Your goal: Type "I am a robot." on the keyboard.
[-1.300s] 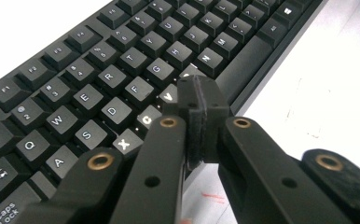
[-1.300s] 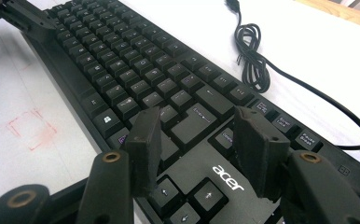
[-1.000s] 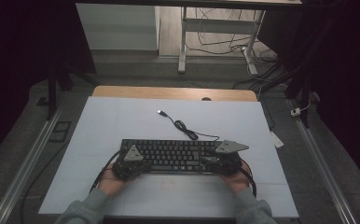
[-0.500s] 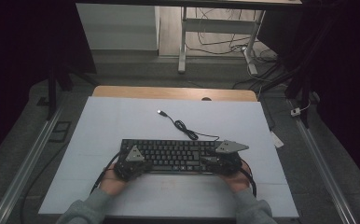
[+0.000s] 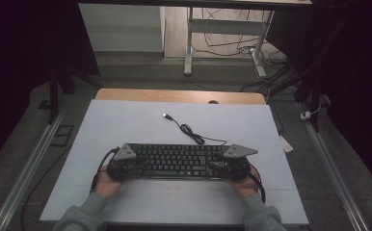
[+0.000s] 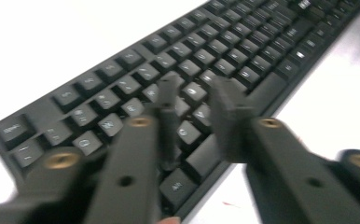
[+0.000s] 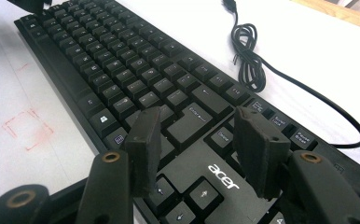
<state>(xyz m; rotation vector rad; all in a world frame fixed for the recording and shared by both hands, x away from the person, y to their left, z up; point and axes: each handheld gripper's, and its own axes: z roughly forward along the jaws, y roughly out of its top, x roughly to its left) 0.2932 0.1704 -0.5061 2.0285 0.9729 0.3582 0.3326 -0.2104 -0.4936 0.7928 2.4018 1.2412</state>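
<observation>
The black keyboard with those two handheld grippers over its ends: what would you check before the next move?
1. Black plastic keyboard lies flat on the white table: ok.
2. Left gripper jaws have just been opening and stand apart above the keys, nothing pinched: ok.
3. Right gripper jaws stand apart over the arrow-key end, no key between them: ok.
4. Black cable lies loosely coiled behind the keyboard, away from both grippers: ok.
5. Whether the jaws touch the keys: cannot tell.
</observation>
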